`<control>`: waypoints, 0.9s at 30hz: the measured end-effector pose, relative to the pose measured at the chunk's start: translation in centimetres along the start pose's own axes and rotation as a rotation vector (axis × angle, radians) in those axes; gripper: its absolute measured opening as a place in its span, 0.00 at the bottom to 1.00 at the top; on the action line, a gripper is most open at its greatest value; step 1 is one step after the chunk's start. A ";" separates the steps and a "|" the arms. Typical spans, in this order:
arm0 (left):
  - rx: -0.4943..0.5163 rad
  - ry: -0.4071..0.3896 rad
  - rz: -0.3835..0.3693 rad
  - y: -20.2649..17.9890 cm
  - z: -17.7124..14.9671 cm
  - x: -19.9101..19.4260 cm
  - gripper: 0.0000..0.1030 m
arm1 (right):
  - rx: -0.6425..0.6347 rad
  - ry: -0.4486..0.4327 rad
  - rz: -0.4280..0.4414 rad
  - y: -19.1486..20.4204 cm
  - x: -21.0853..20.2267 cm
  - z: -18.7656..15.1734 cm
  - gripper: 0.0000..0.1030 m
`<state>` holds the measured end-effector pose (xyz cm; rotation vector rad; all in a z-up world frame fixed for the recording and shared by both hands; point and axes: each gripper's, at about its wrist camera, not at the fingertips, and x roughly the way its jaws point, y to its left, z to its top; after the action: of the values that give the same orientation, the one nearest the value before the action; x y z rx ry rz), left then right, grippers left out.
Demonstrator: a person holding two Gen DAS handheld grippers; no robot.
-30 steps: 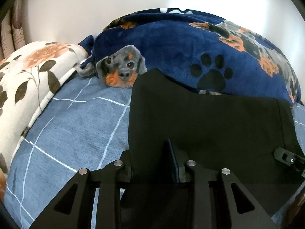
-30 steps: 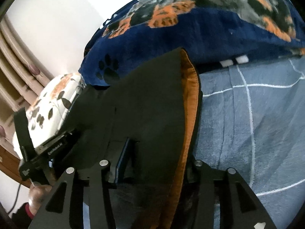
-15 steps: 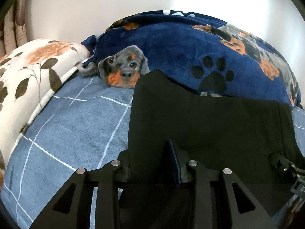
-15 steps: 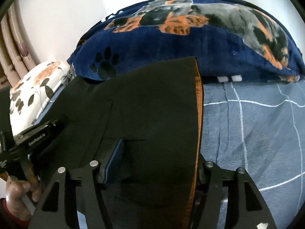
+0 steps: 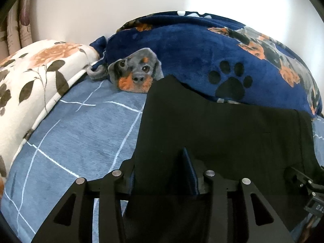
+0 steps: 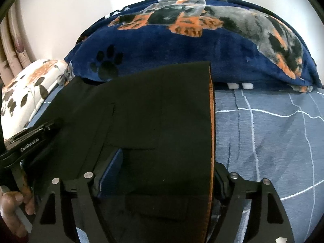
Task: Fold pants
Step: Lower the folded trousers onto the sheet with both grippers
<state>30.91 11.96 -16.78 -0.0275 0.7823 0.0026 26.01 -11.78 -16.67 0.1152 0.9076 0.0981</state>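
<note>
Black pants (image 5: pixel 222 125), folded into a flat rectangle, lie on the blue checked bed sheet (image 5: pixel 81 137). My left gripper (image 5: pixel 161 176) is at their near left corner. Its jaws are opening, and the cloth lies slack between the fingers. In the right wrist view the pants (image 6: pixel 151 101) show an orange lining along their right edge. My right gripper (image 6: pixel 164 176) straddles the near right corner. Its jaws are opening wide, with the pads clear of the cloth. Each gripper shows in the other's view: the right gripper (image 5: pixel 303 184), and the left gripper (image 6: pixel 30 139) held by a hand (image 6: pixel 14 208).
A navy fleece blanket (image 5: pixel 202 56) with dog and paw prints is heaped just behind the pants. A white floral pillow (image 5: pixel 30 81) lies at the left, with curtains (image 6: pixel 12 46) and a white wall behind. Bare sheet (image 6: pixel 263 141) stretches to the right of the pants.
My right gripper has rolled level and spread its jaws, letting the orange-edged fold down flat. My left gripper's fingers have parted a little. The pants lie flatter.
</note>
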 end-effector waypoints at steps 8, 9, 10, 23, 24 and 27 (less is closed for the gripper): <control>0.016 -0.009 0.025 -0.3 0.0 -0.2 0.42 | -0.001 0.000 -0.024 0.1 0.2 0.0 0.77; 0.018 -0.011 0.028 -0.4 -0.1 -0.2 0.42 | -0.001 0.001 -0.028 0.1 0.2 0.0 0.77; 0.020 -0.012 0.032 -0.5 -0.1 -0.2 0.43 | 0.000 0.001 -0.031 0.1 0.2 0.0 0.77; 0.029 -0.021 0.051 -0.6 -0.1 -0.3 0.44 | -0.005 0.001 -0.053 0.3 0.2 0.0 0.81; 0.029 -0.021 0.051 -0.7 -0.1 -0.4 0.44 | -0.006 0.001 -0.054 0.3 0.2 0.1 0.82; 0.030 -0.021 0.053 -0.7 -0.1 -0.4 0.44 | -0.003 0.000 -0.060 0.2 0.2 0.1 0.83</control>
<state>30.60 11.28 -16.55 0.0212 0.7617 0.0411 26.20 -11.52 -16.78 0.0853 0.9106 0.0439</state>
